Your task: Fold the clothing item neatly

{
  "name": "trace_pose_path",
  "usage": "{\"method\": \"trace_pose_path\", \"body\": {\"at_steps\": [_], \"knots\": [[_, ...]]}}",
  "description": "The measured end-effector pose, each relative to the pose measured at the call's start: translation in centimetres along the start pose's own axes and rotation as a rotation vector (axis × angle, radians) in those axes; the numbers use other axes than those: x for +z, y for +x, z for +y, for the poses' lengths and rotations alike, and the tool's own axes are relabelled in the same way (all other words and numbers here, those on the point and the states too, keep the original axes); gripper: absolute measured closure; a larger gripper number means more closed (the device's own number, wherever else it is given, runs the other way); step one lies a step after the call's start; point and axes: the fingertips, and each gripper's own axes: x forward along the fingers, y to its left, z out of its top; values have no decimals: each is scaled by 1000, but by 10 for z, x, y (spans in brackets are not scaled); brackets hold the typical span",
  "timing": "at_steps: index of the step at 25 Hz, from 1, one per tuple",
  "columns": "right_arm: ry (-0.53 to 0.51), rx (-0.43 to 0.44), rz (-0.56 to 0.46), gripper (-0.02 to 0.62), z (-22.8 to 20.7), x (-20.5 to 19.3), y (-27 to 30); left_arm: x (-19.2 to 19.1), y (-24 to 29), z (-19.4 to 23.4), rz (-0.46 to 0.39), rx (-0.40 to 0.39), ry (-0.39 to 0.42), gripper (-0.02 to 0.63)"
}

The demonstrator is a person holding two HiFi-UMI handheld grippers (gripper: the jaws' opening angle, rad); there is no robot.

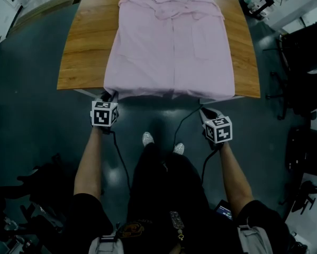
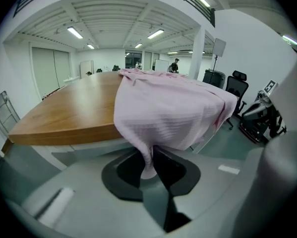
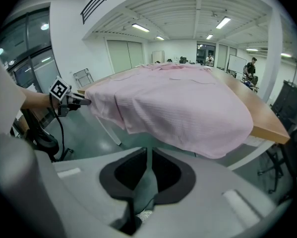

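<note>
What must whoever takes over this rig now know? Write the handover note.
Left claw: shut on the near left hem corner of the pink garment.
Right claw: shut, empty, just below the near right hem corner.
Garment: spread flat along the wooden table, near hem hanging over the edge.
Done: garment laid out, left corner gripped.
Left: open the right claw, grip its corner, then probably carry the hem toward the far end and finish folding.
</note>
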Motion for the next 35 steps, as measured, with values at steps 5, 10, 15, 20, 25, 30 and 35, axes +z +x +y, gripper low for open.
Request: {"method": "trace_pose_path", "body": {"at_steps": [5, 10, 15, 20, 25, 30, 35], "knots": [[9, -17, -11, 572, -19, -5, -6, -3, -10, -6, 16, 3, -1, 565], [55, -61, -41, 496, -58, -10, -17, 3, -24, -13, 24, 49, -14, 571], [118, -86, -63, 405, -110, -15, -21, 11, -29, -21, 31, 88, -22, 574], [77, -90, -45, 365, -146, -15, -9, 12, -29, -22, 65, 129, -13, 580], [12, -49, -56, 353, -161, -9, 9, 12, -28, -26, 92, 163, -7, 581], [-43, 59, -39, 347, -159, -14, 30, 11, -24, -27, 108, 187, -28, 581], [-117, 136, -17, 518, -146, -18, 25, 13, -28, -29, 109, 194, -38, 581]]}}
